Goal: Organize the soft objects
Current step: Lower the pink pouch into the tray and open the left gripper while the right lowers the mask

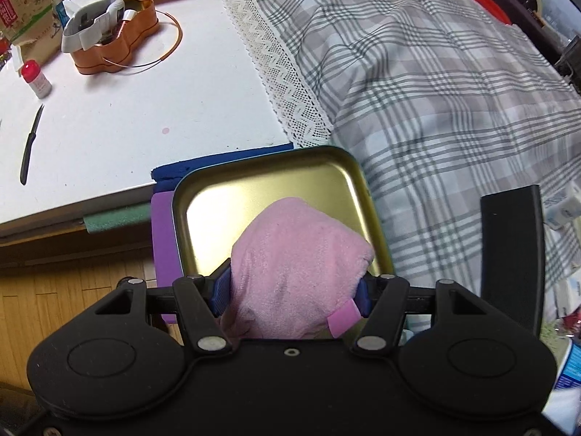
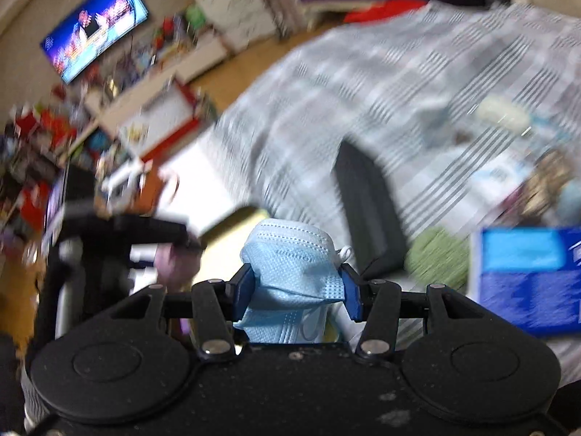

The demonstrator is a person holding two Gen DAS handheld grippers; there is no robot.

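Note:
My left gripper [image 1: 292,290] is shut on a pink plush cloth [image 1: 294,265], bunched between its blue pads. The cloth hangs just above an open gold tin tray [image 1: 218,200], which rests at the corner of the white table on a purple and blue pad. My right gripper [image 2: 296,290] is shut on a folded light-blue face mask [image 2: 290,269]. The right wrist view is blurred; it shows the left gripper with the pink cloth [image 2: 178,265] at the left, next to the gold tray [image 2: 236,221].
A plaid blanket [image 1: 435,91] with a lace edge covers the right side. On the white table [image 1: 127,127] stand an orange tin [image 1: 116,36], a small red-capped bottle [image 1: 36,78] and a black knife [image 1: 31,145]. A black flat object [image 1: 512,261], a green knitted item [image 2: 435,254] and a blue pack [image 2: 526,279] lie on the blanket.

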